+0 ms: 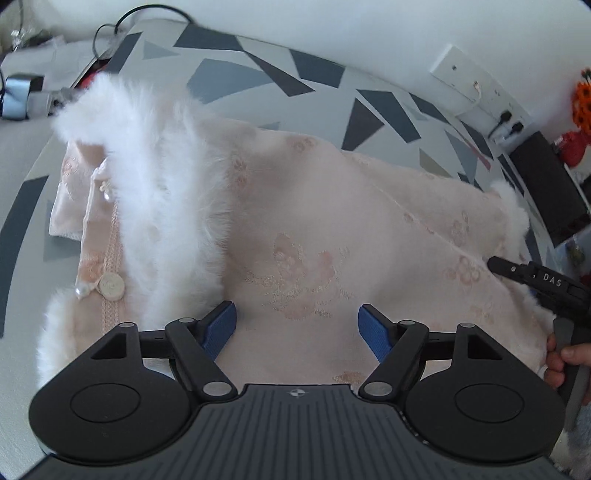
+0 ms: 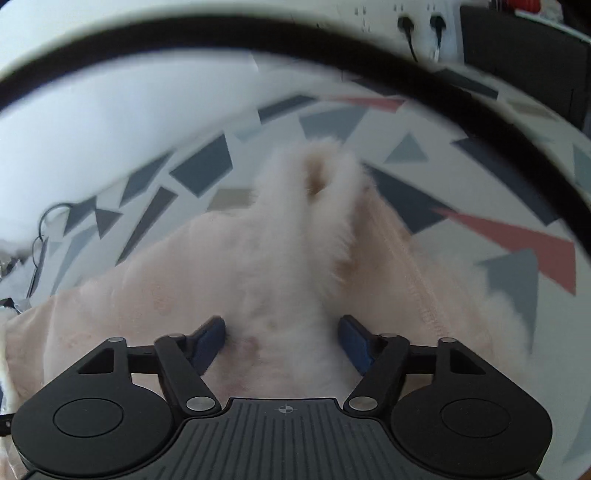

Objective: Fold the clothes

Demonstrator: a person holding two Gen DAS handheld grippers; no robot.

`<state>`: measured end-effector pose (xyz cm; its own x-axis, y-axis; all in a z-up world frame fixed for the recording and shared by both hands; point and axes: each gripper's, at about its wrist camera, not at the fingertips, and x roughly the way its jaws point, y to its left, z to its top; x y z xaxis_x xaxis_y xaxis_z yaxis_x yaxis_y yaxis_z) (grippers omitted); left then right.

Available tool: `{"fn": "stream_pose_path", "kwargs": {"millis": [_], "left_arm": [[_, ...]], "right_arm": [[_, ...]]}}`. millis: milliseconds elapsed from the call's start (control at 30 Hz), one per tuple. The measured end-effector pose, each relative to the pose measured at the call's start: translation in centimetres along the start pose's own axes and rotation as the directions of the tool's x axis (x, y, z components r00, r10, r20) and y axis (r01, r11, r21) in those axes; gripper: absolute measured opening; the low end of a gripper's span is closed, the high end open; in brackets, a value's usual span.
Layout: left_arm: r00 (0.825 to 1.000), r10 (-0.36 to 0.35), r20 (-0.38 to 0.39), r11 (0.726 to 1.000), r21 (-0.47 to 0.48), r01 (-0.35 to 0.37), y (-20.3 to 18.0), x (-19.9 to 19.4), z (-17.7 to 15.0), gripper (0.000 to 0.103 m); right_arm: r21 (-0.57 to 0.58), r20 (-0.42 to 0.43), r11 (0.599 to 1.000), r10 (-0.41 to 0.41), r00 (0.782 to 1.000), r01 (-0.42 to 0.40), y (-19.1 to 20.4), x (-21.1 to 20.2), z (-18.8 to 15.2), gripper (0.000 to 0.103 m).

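Note:
A pale pink embroidered jacket [image 1: 314,221] with white fur trim [image 1: 166,184] and a round button [image 1: 112,285] lies spread on the patterned tablecloth [image 1: 258,74]. My left gripper [image 1: 297,326] hovers open over the jacket's middle, nothing between its blue pads [image 1: 221,325]. At the right edge my right gripper [image 1: 496,263] reaches over the jacket's fur-edged hem, held by a hand [image 1: 569,354]. In the right wrist view my right gripper [image 2: 282,338] stands open astride a white fur cuff [image 2: 306,229] of the jacket [image 2: 166,288]; the fur fills the gap, not visibly pinched.
A white power strip [image 1: 476,92] with plugs and a black box [image 1: 546,184] sit at the table's far right. Cables and small clutter [image 1: 22,96] lie at the far left. A black cable [image 2: 295,33] arcs close across the right wrist view.

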<state>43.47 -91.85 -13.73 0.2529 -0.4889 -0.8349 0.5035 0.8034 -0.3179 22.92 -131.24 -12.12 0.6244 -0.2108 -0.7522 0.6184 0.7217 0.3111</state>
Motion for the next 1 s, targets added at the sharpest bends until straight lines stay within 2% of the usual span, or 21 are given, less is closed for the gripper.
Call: {"fn": "stream_pose_path", "kwargs": {"millis": [67, 133, 233, 333, 367, 400, 467, 533, 600, 667, 800, 933, 1000], "left_arm": [[1.0, -0.001, -0.007, 1.0, 0.016, 0.001, -0.4, 0.3, 0.0, 0.089], [1.0, 0.0, -0.01, 1.0, 0.018, 0.0, -0.8, 0.5, 0.1, 0.095], [1.0, 0.01, -0.011, 1.0, 0.005, -0.01, -0.9, 0.2, 0.2, 0.096], [1.0, 0.002, 0.016, 1.0, -0.026, -0.001, -0.2, -1.6, 0.7, 0.096], [0.999, 0.007, 0.04, 0.999, -0.035, -0.005, 0.4, -2.6, 1.0, 0.096], [0.998, 0.019, 0.065, 0.999, -0.046, -0.016, 1.1, -3.6, 1.4, 0.096], [0.989, 0.082, 0.12, 0.994, -0.087, -0.071, 3.2, -5.5, 2.2, 0.101], [0.98, 0.132, 0.151, 0.978, -0.179, -0.104, 6.4, -6.7, 2.2, 0.102], [0.985, 0.121, 0.122, 0.959, -0.27, -0.085, 9.8, -6.5, 2.0, 0.102], [0.991, 0.098, 0.09, 0.949, -0.308, -0.066, 11.7, -5.7, 1.9, 0.102], [0.997, 0.037, 0.072, 0.969, -0.247, -0.018, 11.7, -3.8, 1.5, 0.102], [0.996, 0.033, 0.087, 0.982, -0.187, -0.016, 10.4, -2.6, 1.3, 0.102], [0.998, -0.023, 0.06, 0.981, -0.191, 0.034, 10.0, -1.8, 1.5, 0.102]], "right_arm": [[-0.052, -0.005, 0.999, -0.014, 1.0, 0.014, 0.0, -0.2, -0.4, 0.064], [-0.067, -0.01, 0.998, -0.021, 1.0, 0.021, 0.2, -0.2, -0.5, 0.065], [-0.026, -0.022, 0.999, -0.032, 0.999, 0.031, 0.4, -0.4, -0.1, 0.068], [0.03, 0.006, 1.0, 0.0, 1.0, 0.0, 0.3, -2.0, 0.9, 0.077], [0.038, 0.029, 0.999, 0.014, 0.999, -0.015, 0.3, -2.9, 1.4, 0.087], [0.043, 0.056, 0.999, 0.027, 0.998, -0.03, 0.4, -3.7, 1.8, 0.096], [0.044, 0.117, 0.997, 0.051, 0.992, -0.056, 0.6, -5.3, 2.7, 0.101], [0.055, 0.144, 0.993, 0.094, 0.985, -0.103, 1.3, -6.0, 3.5, 0.102], [0.065, 0.16, 0.986, 0.144, 0.977, -0.156, 2.4, -6.4, 4.1, 0.102], [0.058, 0.158, 0.979, 0.185, 0.97, -0.196, 3.7, -6.0, 4.5, 0.102], [0.045, 0.137, 0.975, 0.208, 0.968, -0.216, 4.9, -5.0, 5.0, 0.102], [0.063, 0.129, 0.978, 0.19, 0.973, -0.199, 3.8, -4.7, 5.2, 0.102], [0.101, 0.127, 0.978, 0.167, 0.978, -0.181, 2.5, -4.5, 5.2, 0.102]]}}
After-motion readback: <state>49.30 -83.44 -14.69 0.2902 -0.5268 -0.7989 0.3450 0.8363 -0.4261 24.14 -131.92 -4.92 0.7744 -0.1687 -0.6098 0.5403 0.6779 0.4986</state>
